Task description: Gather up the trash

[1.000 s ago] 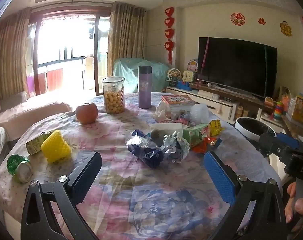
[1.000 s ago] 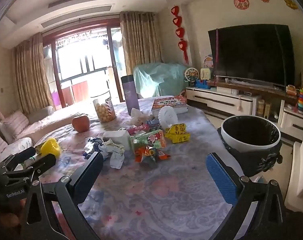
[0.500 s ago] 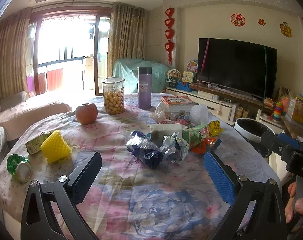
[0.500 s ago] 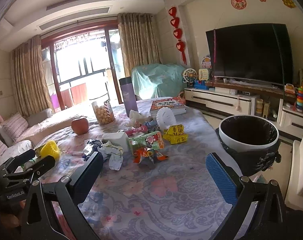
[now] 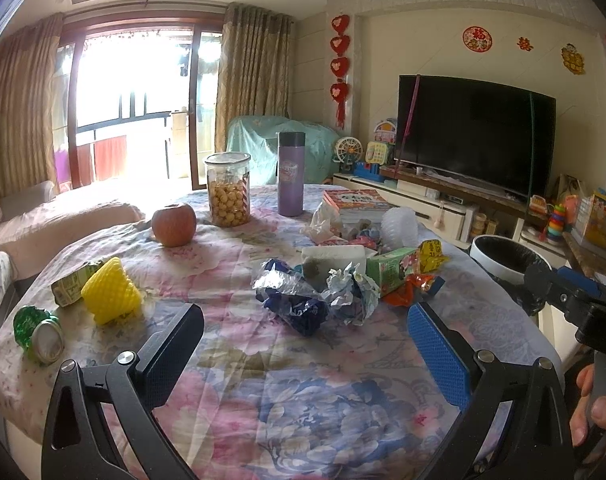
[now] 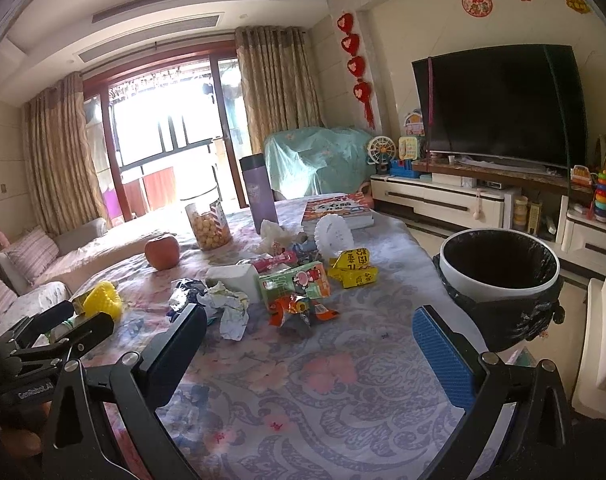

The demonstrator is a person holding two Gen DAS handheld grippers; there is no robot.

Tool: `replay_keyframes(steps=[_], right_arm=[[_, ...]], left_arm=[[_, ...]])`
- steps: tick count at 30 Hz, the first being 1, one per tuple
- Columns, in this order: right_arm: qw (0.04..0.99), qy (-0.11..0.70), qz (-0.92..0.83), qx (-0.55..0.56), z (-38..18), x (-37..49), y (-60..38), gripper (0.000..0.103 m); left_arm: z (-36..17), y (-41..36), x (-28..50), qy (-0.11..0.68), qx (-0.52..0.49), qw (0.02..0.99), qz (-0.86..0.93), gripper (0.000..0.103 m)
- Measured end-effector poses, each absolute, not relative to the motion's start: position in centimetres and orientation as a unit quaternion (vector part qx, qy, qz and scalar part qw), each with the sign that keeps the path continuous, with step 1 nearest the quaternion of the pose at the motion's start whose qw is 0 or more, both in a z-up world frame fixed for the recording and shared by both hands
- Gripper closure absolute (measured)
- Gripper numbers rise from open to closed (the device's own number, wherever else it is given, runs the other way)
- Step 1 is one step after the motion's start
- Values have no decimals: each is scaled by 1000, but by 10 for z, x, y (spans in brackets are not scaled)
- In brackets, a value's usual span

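wrappers (image 5: 315,296): crumpled, heaped mid-table | green carton (image 6: 295,286): lying flat | bin (image 6: 499,276): black-lined, beside table

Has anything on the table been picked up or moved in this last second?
No. Both claws, left claw and right claw, stay open and empty above the tablecloth; the right one has drifted slightly, so its view shifted. The crumpled wrappers, apple and bin lie where they were.

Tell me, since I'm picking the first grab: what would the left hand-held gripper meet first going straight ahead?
Probably the crumpled blue and silver wrapper, lying ahead between the open fingers of the left hand-held gripper; depth is uncertain.
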State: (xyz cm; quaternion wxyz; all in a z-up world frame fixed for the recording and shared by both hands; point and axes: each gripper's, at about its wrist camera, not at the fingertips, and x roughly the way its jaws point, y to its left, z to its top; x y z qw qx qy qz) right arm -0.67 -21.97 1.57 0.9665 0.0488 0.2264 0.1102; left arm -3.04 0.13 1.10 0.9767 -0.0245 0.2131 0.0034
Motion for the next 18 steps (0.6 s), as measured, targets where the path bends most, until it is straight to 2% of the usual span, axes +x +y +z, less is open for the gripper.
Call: replay_keyframes(steps=[18], right_arm=[[965, 229, 118, 53, 14, -5, -220, 0]], left_arm=[[7, 0, -29, 212, -26, 977, 2, 1]])
